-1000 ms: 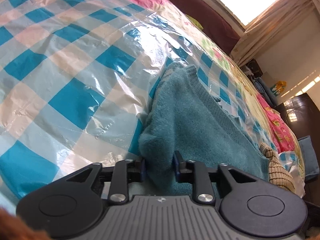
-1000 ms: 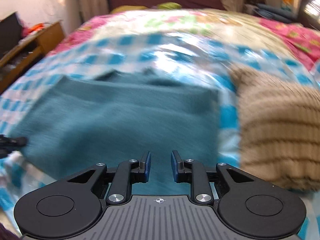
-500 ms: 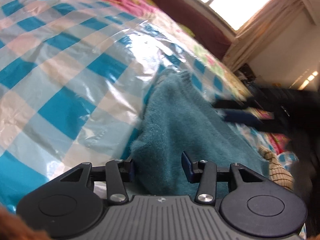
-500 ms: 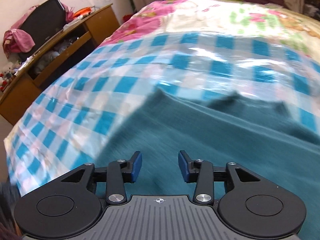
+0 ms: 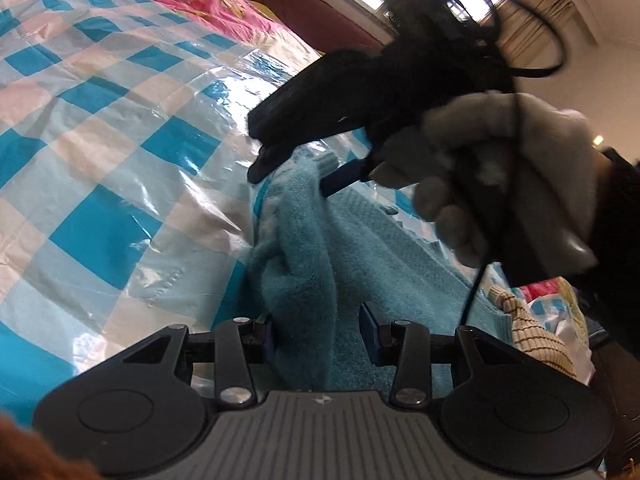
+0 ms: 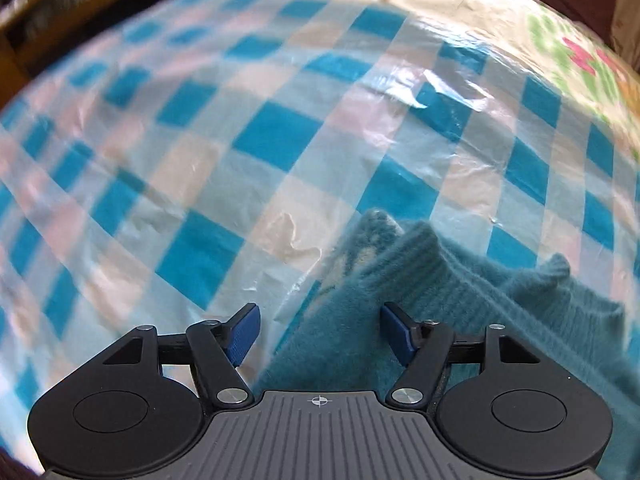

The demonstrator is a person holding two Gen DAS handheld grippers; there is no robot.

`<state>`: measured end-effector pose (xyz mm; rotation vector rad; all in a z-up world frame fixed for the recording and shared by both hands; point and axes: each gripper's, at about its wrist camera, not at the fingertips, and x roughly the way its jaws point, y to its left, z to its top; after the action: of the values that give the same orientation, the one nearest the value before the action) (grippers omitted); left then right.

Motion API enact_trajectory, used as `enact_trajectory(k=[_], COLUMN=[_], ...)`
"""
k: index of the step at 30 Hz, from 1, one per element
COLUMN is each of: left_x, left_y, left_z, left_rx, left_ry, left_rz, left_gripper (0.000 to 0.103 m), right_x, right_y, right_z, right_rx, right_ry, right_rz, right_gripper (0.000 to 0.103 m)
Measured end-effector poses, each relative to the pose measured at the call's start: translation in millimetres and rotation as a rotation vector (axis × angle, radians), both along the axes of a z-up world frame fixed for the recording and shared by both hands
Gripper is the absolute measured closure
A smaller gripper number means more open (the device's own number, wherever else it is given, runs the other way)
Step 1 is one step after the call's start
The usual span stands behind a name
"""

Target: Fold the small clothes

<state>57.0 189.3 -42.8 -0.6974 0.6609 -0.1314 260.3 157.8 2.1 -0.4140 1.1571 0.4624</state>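
Left gripper (image 5: 318, 334): jaws spread, a bunched ridge of the teal sweater (image 5: 320, 264) standing between them, not pinched; right gripper (image 6: 318, 332): jaws wide apart, straddling the sweater's ribbed edge, nothing clamped; sweater lies on the checked plastic sheet (image 6: 260, 136) over the bed; striped knit garment (image 5: 532, 332) just beside; judged early: sweater rumpled, no finished fold visible, folding remains.

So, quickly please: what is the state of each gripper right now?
Left gripper: open, with a fold of the teal sweater between its fingers, not clamped.
Right gripper: open, above the sweater's edge, holding nothing.
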Motion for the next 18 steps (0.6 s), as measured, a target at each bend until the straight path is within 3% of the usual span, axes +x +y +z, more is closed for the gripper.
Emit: enact_trajectory(k=[3,7,9,15,18], left_x=[-1,-1,-2,-8,-13], left_y=[0,-3,-6,-15,-23], left_z=[0,2,4,12,19], left_rx=[-0.003,0.021,0.040,0.074,0.096], left_ry=[-0.008,-0.017,-0.028,-0.082,-0.113], left_rz=[-0.006,-0.016,-0.020,-0.042,-0.057], left_gripper=[0.059,0.059,0.059,0.059,0.059], right_x=[-1,-5,-11,-11,-15], right_y=[14,16,19,0,-15], right_z=[-16,-28,-29,-8,11], right_rx=[-0.136,-0.200,-0.234,-0.165,-0.101], right_ry=[-0.033,-0.058,-0.088,-0.088,-0.099], right_rz=[0.066,0.102,0.132,0.125,0.109], right_gripper=[0.034,0.037,0.046,0.073,0.077])
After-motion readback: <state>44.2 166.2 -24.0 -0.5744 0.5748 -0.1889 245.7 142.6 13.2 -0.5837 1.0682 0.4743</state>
